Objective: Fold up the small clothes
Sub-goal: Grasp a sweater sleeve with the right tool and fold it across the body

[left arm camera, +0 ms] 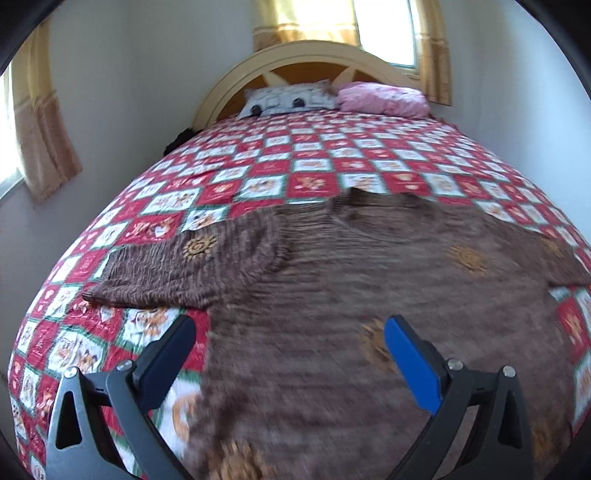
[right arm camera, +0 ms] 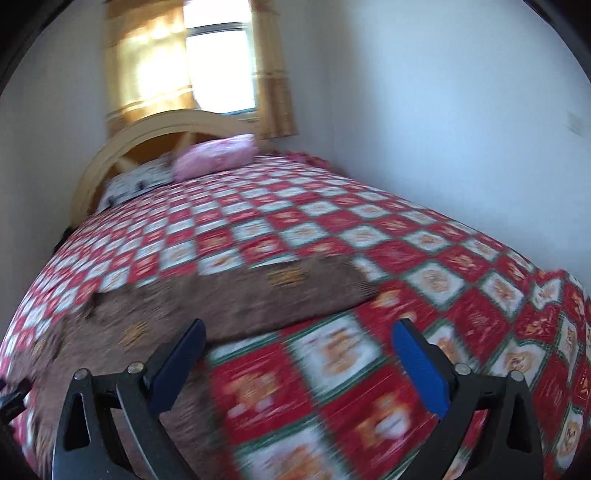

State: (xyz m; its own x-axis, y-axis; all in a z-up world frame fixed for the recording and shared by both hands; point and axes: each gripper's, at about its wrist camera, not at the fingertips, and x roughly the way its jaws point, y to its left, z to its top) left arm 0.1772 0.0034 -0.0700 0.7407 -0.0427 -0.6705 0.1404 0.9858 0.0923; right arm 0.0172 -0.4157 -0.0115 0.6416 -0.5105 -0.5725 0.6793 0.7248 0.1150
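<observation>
Daylight enters through a curtained window [left arm camera: 384, 29] behind the headboard, blown out to white. Both fisheye views bend the walls and darken at the corners. Motion blur smears the bedspread [right arm camera: 332, 387], strongest nearest the camera.

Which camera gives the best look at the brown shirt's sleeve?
The left wrist view: the brown shirt lies spread across the frame, its sleeve sharp and flat on the bedspread. The right wrist view shows only a blurred sleeve and part of the body.
</observation>
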